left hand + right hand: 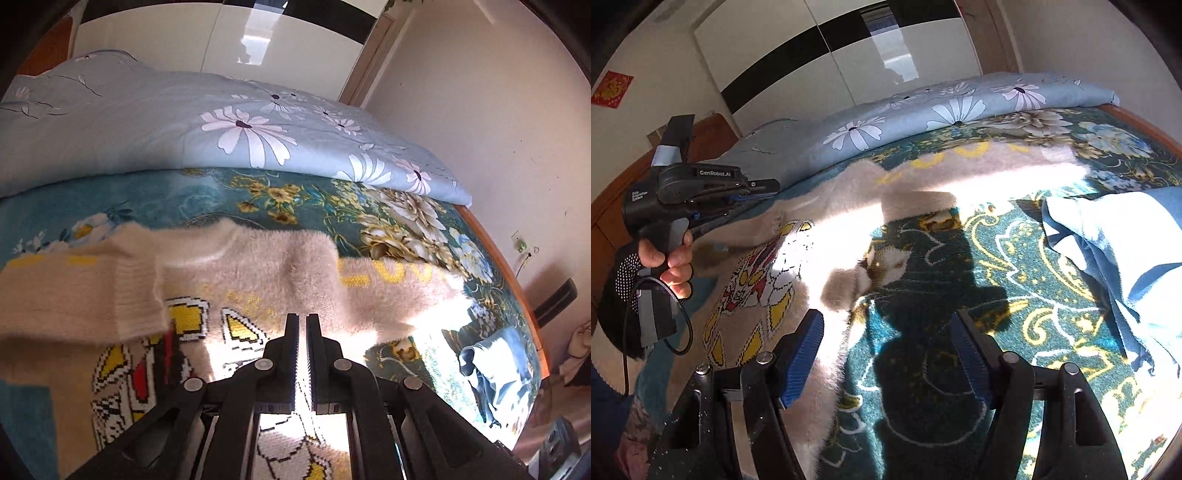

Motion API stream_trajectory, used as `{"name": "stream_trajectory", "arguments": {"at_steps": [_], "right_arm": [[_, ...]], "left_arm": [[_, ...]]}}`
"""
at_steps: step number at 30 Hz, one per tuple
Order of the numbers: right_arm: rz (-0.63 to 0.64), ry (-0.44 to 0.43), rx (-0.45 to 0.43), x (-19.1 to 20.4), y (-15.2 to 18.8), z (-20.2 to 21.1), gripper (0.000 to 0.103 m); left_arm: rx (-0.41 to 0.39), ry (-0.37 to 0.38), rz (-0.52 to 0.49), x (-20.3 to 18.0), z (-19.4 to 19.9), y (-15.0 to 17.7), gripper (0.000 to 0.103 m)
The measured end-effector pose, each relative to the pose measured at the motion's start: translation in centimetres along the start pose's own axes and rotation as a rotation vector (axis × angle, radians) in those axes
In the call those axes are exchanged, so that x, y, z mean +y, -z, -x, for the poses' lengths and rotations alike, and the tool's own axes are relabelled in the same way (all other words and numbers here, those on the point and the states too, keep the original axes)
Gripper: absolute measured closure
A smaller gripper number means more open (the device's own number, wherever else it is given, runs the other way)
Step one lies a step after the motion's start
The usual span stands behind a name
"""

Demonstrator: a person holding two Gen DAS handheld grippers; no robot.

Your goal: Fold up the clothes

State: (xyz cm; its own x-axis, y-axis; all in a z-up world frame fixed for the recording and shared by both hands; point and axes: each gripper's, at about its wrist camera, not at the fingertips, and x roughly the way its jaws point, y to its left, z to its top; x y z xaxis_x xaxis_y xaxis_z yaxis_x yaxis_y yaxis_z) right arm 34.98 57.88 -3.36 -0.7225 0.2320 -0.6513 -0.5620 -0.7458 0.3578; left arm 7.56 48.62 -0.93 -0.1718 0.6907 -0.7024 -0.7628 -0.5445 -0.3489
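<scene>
A fluffy cream sweater (pixel 258 266) with a yellow, red and black cartoon print lies spread on the bed. One sleeve (pixel 85 295) is folded across its chest; the other sleeve (pixel 391 284) stretches right. My left gripper (pixel 301 321) hovers over the sweater's front, its jaws nearly together with nothing between them. It also shows in the right wrist view (pixel 764 186), above the sweater (pixel 849 199). My right gripper (pixel 886 332) is open and empty, low over the sweater's right edge and the blanket.
The bed has a teal floral blanket (pixel 997 295). A folded light-blue flowered quilt (pixel 184 122) lies along the far side. A crumpled blue garment (pixel 1115 251) lies at the right. A white wardrobe (pixel 221 40) and a wall stand behind; the bed's wooden edge (pixel 509 266) is at right.
</scene>
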Motion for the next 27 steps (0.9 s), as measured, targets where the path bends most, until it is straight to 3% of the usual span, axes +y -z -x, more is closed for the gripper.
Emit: {"name": "stream_trajectory", "arguments": {"at_steps": [3, 6, 9, 13, 16, 20, 27], "right_arm": [[0.0, -0.121, -0.004, 2.3, -2.7, -2.1, 0.031], [-0.005, -0.253, 0.038, 5.6, -5.8, -5.9, 0.031], [-0.066, -0.28, 0.112, 7.9, -7.1, -11.3, 0.031], [-0.148, -0.315, 0.209, 10.9, -8.7, -18.4, 0.037], [-0.208, -0.329, 0.278, 12.9, -9.7, -23.4, 0.041], [-0.198, -0.292, 0.285, 14.1, -9.5, -25.1, 0.041], [-0.141, -0.301, 0.342, 16.1, -9.2, -26.3, 0.087]], "left_arm": [[-0.092, -0.095, 0.027, 3.9, 5.3, -0.2, 0.098], [-0.16, -0.301, 0.092, 8.8, 9.6, 2.2, 0.091], [-0.149, -0.38, 0.265, 14.8, 11.3, 4.6, 0.08], [-0.057, -0.291, 0.507, 21.4, 10.0, 7.1, 0.079], [-0.044, -0.231, 0.525, 23.1, 8.9, 7.5, 0.076], [-0.033, -0.182, 0.507, 23.3, 7.6, 7.1, 0.068], [-0.029, -0.161, 0.507, 23.0, 6.8, 6.9, 0.062]]}}
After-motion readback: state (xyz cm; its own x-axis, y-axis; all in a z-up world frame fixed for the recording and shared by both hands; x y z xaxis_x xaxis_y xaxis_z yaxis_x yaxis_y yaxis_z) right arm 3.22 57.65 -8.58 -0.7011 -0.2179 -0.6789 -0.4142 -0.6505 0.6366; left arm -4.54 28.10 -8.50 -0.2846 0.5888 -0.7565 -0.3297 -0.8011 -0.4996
